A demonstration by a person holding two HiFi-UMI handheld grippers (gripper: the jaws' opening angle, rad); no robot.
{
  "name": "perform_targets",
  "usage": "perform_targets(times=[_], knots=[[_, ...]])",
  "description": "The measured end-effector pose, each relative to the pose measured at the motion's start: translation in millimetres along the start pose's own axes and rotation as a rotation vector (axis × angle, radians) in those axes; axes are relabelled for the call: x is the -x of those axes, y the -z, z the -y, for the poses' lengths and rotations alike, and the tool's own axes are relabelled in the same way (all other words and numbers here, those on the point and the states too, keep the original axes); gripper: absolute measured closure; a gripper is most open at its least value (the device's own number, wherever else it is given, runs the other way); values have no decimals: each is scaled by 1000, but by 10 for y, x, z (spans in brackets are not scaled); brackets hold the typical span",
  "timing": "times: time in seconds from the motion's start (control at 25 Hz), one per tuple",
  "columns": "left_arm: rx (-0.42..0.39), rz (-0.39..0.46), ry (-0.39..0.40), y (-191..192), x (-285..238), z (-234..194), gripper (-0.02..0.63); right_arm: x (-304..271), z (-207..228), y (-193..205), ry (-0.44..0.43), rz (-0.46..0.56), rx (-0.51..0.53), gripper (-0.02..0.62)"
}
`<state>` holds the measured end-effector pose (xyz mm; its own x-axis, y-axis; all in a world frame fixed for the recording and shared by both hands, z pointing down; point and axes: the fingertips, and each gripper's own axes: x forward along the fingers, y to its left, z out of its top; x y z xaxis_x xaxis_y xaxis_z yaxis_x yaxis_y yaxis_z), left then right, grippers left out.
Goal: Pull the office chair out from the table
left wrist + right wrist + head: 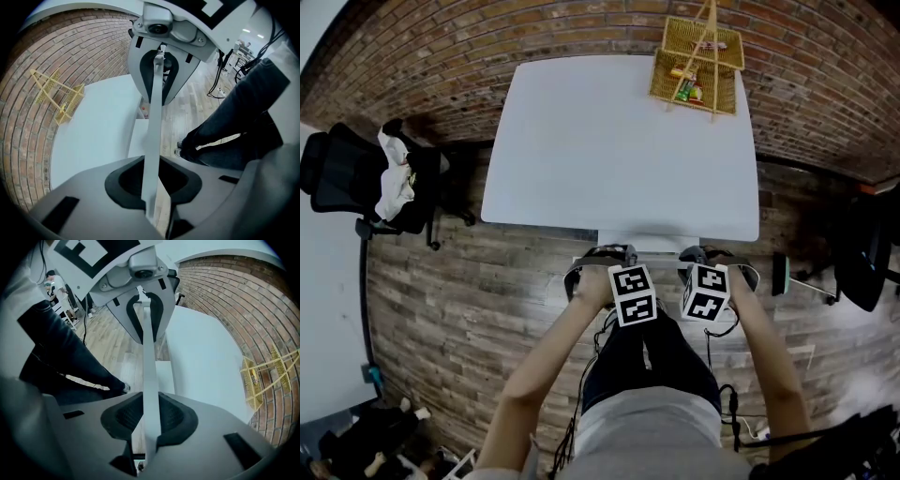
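Brick wall, wood floor, white surface [619, 141] at upper centre. Pale office chair [647, 242] sits tucked at its lower edge, mid-frame. Left gripper [602, 255] and right gripper [712, 253] fingers both clamp its thin backrest edge.

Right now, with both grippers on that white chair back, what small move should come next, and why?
Probably pull both straight back toward the person, evenly: the left gripper and right gripper each clamp the office chair's white backrest edge, and the chair sits tucked at the table.
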<state>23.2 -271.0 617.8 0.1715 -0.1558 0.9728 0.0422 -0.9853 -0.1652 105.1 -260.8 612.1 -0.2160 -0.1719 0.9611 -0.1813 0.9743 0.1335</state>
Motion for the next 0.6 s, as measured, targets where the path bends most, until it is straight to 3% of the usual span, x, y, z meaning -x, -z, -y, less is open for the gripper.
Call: perform_targets(times=[0.6], knots=[[-8,-5,-2,133,122,692,517,63,-745,-71,5,6,-42,509]])
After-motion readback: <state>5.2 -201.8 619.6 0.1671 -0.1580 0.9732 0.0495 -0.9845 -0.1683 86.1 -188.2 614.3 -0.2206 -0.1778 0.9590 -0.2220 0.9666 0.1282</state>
